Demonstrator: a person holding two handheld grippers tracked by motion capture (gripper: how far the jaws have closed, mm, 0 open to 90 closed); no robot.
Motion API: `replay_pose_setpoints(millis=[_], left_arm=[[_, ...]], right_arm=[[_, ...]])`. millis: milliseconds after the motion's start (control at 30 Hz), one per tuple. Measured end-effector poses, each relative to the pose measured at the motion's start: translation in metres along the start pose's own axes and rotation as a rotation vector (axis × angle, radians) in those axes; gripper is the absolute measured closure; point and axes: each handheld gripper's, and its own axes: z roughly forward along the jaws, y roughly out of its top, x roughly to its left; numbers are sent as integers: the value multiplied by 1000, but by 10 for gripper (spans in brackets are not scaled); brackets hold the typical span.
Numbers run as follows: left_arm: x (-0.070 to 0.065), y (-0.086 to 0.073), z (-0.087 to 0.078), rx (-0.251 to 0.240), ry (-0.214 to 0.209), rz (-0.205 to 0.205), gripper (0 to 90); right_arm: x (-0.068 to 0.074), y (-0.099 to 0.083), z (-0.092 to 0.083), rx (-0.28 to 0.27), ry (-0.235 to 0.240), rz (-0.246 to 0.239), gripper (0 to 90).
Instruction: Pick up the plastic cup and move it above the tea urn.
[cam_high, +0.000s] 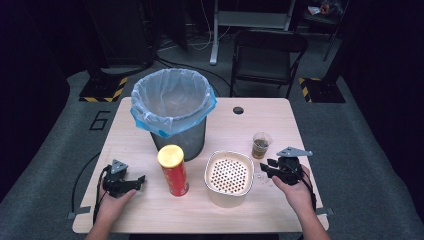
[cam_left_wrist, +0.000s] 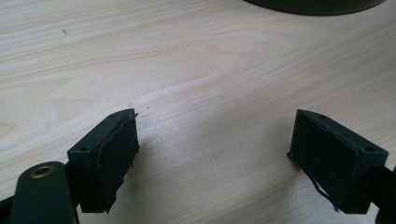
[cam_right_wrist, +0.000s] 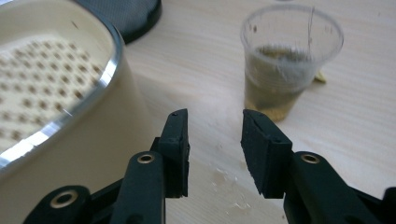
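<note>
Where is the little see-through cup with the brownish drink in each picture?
High view: the cup stands right of centre on the table, just beyond the right gripper.
Left gripper view: bare tabletop lies between open jaws; the cup isn't in this picture.
Right gripper view: the cup sits at upper right, ahead of the jaws, nothing between them.
Shared landmark: the cream container with a holed insert, left of the cup.

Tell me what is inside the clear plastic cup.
The clear plastic cup holds murky yellowish-brown liquid to about half its height, with pale bits floating near the surface. The cloudiness hides whatever may lie at the bottom. A small yellowish scrap peeks out behind it.
</note>
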Motion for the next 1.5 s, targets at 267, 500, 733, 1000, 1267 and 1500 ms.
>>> replay_pose_setpoints(millis=[267,500,733,1000,1267,1500], left_arm=[[0,0,0,1,-1,-2,149],[0,0,0,0,0,-3,149],[0,0,0,-1,0,-3,149],[0,0,0,-1,0,-3,149],[-1,0,0,-3,0,-7,149],[0,0,0,-3,0,-6,149]], right_arm=[[16,29,-17,-57,80,-16,581],[30,31,1,2,123,-24,644],[35,32,10,11,138,-44,758],[36,33,10,25,170,-77,801],[37,32,4,-15,196,-67,668],[18,42,-11,-93,101,-48,492]])
